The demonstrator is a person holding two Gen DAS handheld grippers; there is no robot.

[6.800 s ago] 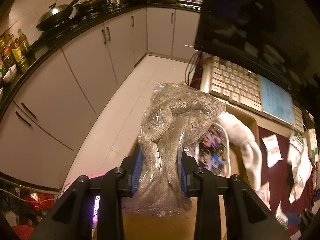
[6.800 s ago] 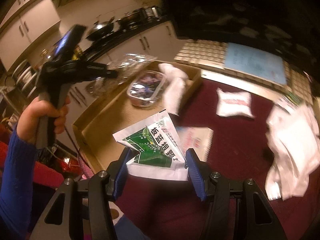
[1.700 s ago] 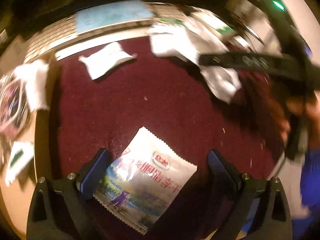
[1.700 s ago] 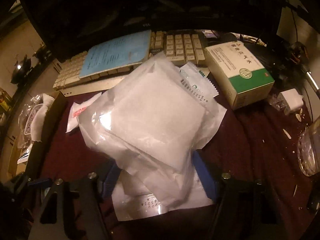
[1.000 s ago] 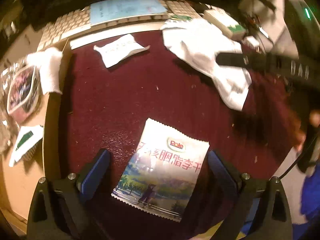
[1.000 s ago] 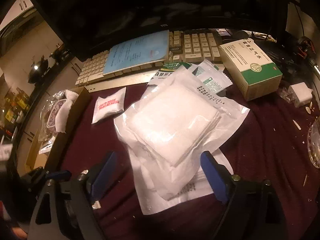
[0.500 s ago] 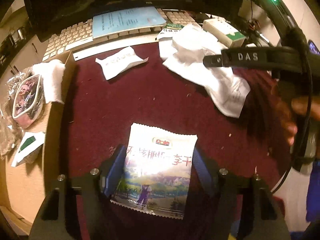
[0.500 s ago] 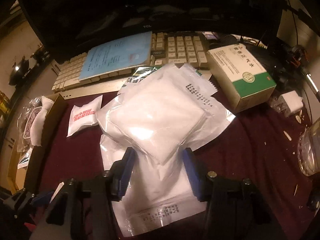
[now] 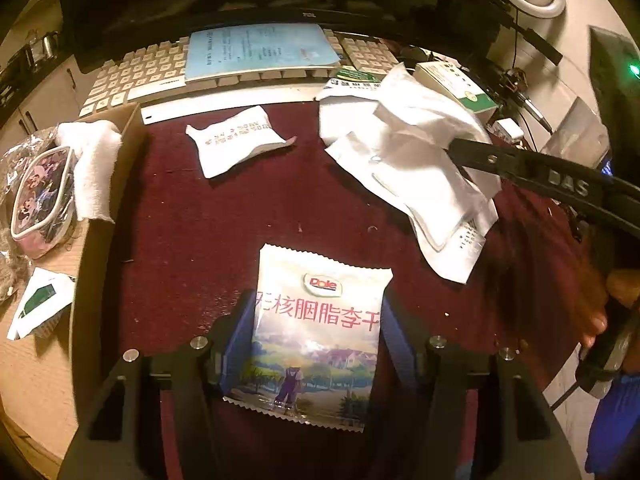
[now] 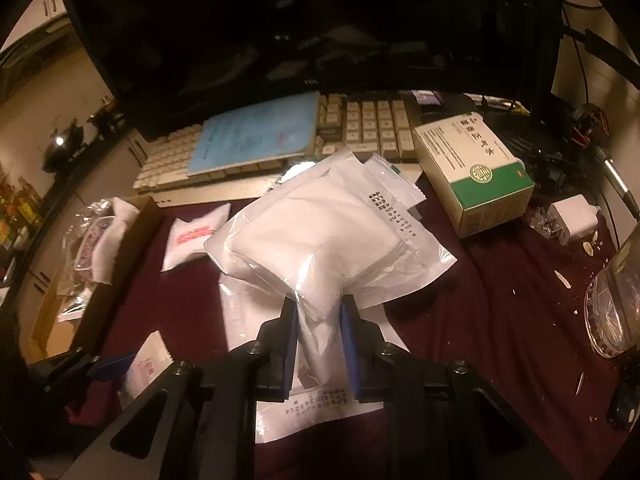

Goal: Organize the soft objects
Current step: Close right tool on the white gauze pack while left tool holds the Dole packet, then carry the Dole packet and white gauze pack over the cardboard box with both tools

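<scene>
A Dole dried-fruit packet (image 9: 320,320) lies on the dark red mat (image 9: 200,220), and my left gripper (image 9: 316,300) is shut on its two long sides. A clear bag of white pads (image 10: 320,240) rests on top of other flat white packets (image 10: 312,400). My right gripper (image 10: 319,306) is shut on that bag's near corner. In the left wrist view the right gripper's black arm (image 9: 560,184) reaches onto the white bags (image 9: 412,160). A small white packet with red print (image 9: 236,140) lies alone on the mat near the keyboard.
A cardboard tray (image 9: 100,240) at the left holds a patterned pouch (image 9: 40,196), a white cloth (image 9: 96,168) and a green-and-white sachet (image 9: 40,304). Behind the mat are a keyboard (image 10: 372,128) with a blue booklet (image 10: 256,136), a green-and-white box (image 10: 476,168), a charger (image 10: 572,216) and a glass dish (image 10: 616,304).
Both grippers were open around their packets a second ago. The left has since shut on the Dole packet. The right has shut on the corner of the pad bag.
</scene>
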